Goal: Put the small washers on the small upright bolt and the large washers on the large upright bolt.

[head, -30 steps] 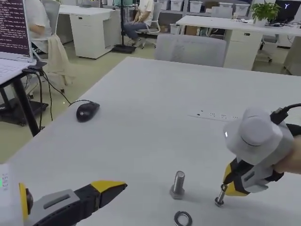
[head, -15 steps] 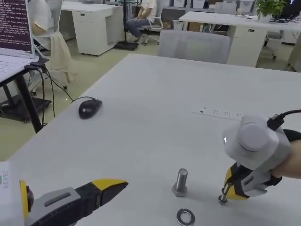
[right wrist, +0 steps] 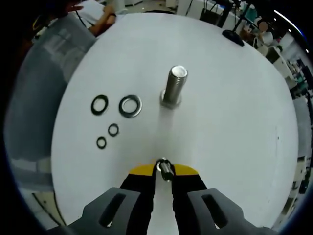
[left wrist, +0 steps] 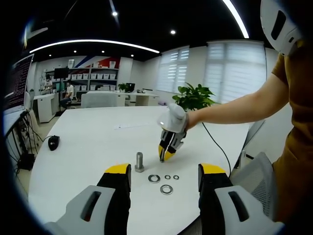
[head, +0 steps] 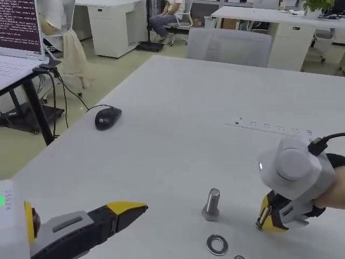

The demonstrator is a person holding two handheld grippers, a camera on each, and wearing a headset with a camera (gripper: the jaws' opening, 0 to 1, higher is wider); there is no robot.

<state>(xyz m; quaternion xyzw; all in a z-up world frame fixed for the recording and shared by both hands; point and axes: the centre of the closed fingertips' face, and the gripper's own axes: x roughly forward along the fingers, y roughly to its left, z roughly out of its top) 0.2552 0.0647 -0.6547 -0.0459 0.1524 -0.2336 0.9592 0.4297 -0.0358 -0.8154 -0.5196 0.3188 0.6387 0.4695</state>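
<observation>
We've got the small bolt [right wrist: 165,170] pinched in the right gripper [head: 269,218], fingers narrow & clamped on its shank. It's tilted, not upright. Its low end is v. close to the table [head: 178,124]; we can't tell if it touches. Our guess: we hold it this way to stand it up on its head, since no small washer can go on until it stands by itself.

The large bolt [head: 213,203] stands upright on its head, free, w/ nothing threaded on it, just beside the right gripper. It looks ready as is.

The large washers [right wrist: 130,105] and small washers [right wrist: 113,129], two of each, lie flat on the table near the large bolt, on our side of it. None overlap, so each should be easy to pick singly.

Pose: the right forearm reaches in from the right side, wrist dropped, gripper pitched steeply so the fingers point down at the table. In the left gripper view it hangs over the spot next to the washers.

The left gripper [head: 130,211] sits low at the near-left, roughly level, aimed toward the bolts & washers but well apart from them. Its fingers are wide apart w/ nothing btw them. Looks parked, prob. waiting for a washer pick.
</observation>
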